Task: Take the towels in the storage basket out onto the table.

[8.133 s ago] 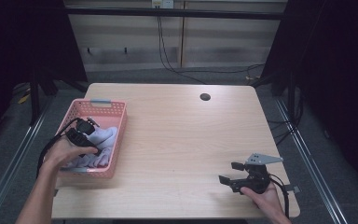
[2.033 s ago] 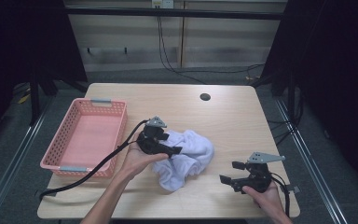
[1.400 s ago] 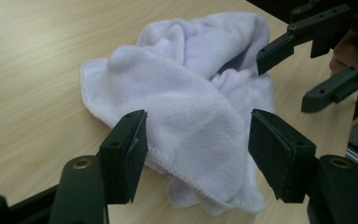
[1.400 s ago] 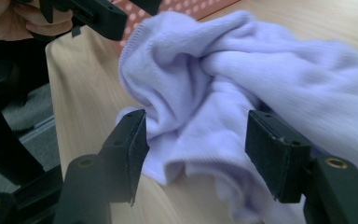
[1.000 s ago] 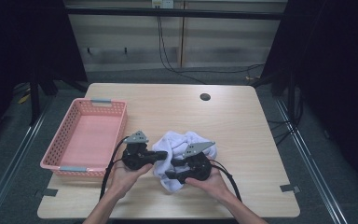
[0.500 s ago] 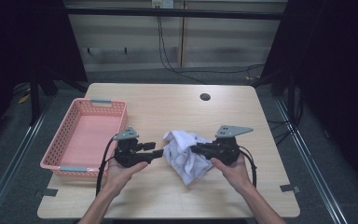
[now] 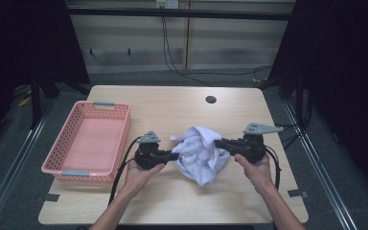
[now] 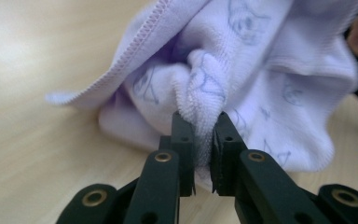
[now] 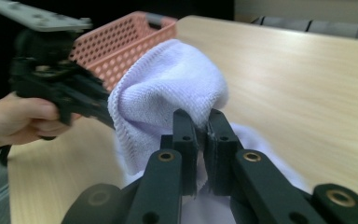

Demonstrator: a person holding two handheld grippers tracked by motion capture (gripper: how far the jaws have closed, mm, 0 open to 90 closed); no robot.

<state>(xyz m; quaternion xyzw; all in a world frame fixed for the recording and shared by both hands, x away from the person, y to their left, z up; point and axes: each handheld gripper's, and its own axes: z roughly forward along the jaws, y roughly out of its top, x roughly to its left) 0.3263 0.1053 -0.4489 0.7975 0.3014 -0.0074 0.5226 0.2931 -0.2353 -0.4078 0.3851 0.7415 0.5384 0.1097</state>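
Observation:
A crumpled white towel [image 7: 199,153] with faint blue prints lies at the middle of the wooden table, lifted at both sides. My left gripper [image 7: 174,155] has just been closing and is shut on a fold at the towel's left side. In the left gripper view the pads [image 8: 203,140] pinch a bunched ridge of the towel [image 8: 261,70]. My right gripper [image 7: 218,142] holds the towel's upper right edge, raised a little off the table. In the right gripper view its jaws [image 9: 201,123] are shut on a rounded hump of the towel [image 9: 168,79].
An empty pink mesh basket [image 7: 52,143] stands at the table's left, and its corner [image 9: 121,42] sits behind the towel in the right gripper view. A dark round hole [image 7: 211,99] marks the table's far side. Cables trail from both grippers toward the front edge.
The left jaws, open beside the towel half a second ago, are now shut on its left fold. The right gripper has carried its fold right and slightly up, spreading the towel.

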